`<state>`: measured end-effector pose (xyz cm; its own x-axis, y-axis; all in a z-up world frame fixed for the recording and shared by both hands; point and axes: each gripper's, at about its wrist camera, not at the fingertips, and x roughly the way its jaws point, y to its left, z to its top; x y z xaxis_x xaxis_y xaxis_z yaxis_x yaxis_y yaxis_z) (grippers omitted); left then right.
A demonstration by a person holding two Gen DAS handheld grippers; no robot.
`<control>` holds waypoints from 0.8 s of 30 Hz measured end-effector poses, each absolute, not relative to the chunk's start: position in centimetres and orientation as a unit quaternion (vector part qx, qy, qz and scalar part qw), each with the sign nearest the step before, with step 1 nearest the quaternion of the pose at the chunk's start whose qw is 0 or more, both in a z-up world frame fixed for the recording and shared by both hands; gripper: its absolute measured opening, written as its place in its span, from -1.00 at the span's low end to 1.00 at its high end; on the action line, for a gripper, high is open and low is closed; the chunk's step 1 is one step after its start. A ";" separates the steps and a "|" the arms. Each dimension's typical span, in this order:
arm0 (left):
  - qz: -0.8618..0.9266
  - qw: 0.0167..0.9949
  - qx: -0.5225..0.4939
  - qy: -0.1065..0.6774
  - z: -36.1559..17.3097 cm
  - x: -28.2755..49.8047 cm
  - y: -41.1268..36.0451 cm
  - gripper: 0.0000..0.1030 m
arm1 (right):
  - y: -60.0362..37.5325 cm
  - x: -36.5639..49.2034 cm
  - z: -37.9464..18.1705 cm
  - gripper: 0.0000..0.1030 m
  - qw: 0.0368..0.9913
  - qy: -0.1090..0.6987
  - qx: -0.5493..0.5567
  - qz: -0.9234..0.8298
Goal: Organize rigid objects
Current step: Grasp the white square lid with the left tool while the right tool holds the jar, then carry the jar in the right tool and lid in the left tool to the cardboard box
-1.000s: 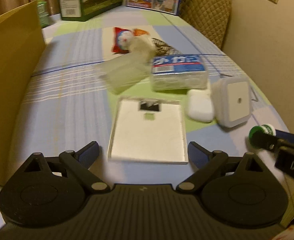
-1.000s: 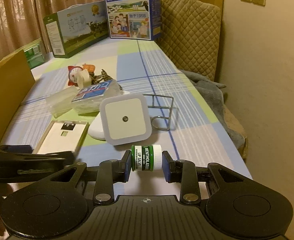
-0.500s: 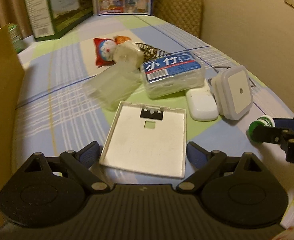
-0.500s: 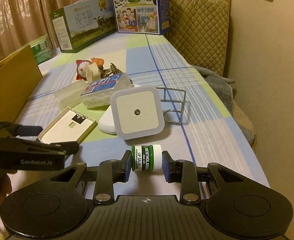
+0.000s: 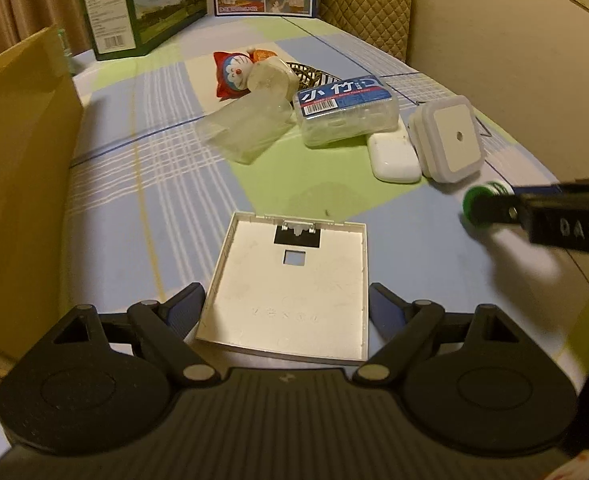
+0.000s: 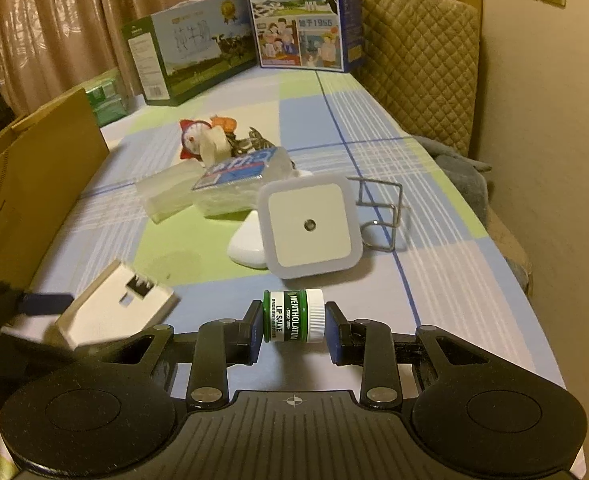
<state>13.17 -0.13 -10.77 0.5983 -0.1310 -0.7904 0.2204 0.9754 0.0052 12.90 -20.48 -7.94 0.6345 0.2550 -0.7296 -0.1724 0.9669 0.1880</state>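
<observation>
holding the lip salve (image 6: 293, 316) sideways in the right claw (image 6: 293, 322), pads pinching its ends, lifted over the tabletop (image 6: 434, 272) just short of the night light (image 6: 310, 225). left claw (image 5: 286, 312) spread wide, flanking the white plate (image 5: 290, 284) without touching. likely mid-carry: next needs a drop spot, perhaps the cardboard box (image 6: 34, 184) far to the left, then closing on the plate.

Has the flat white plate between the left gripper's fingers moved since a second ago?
Yes. The flat white plate has drawn back from the white case toward the camera, with the open left gripper straddling it.
</observation>
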 end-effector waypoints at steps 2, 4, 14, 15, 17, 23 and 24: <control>-0.098 0.895 0.049 0.433 -10.1 12.4 0.1 0.64 | -20.5 12.7 -7.5 -0.45 0.903 0.409 0.056 0.121; -0.095 0.898 0.047 0.427 -9.3 11.8 0.3 0.64 | -20.4 12.3 -7.0 -0.45 0.903 0.408 0.058 0.124; -0.088 0.913 0.027 0.399 -5.1 9.5 1.8 0.64 | -19.4 9.6 -4.0 -0.45 0.905 0.398 0.059 0.141; -0.086 0.916 0.024 0.392 -4.3 9.3 1.9 0.64 | -19.2 9.5 -3.3 -0.45 0.907 0.392 0.058 0.145; -0.081 0.923 0.018 0.376 -2.5 8.9 2.7 0.64 | -18.6 9.5 -1.7 -0.45 0.911 0.378 0.060 0.157; -0.040 0.943 0.013 0.331 3.3 8.6 6.9 0.64 | -14.3 10.7 3.6 -0.45 0.915 0.328 0.062 0.226; -0.029 0.945 0.014 0.325 4.3 8.6 8.0 0.64 | -13.2 11.0 4.5 -0.45 0.913 0.321 0.064 0.242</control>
<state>8.65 8.02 4.28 0.7875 -0.0469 -0.6146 0.0645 0.9979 0.0065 10.98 -13.17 4.50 0.6768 0.4831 -0.5555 -0.4010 0.8747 0.2722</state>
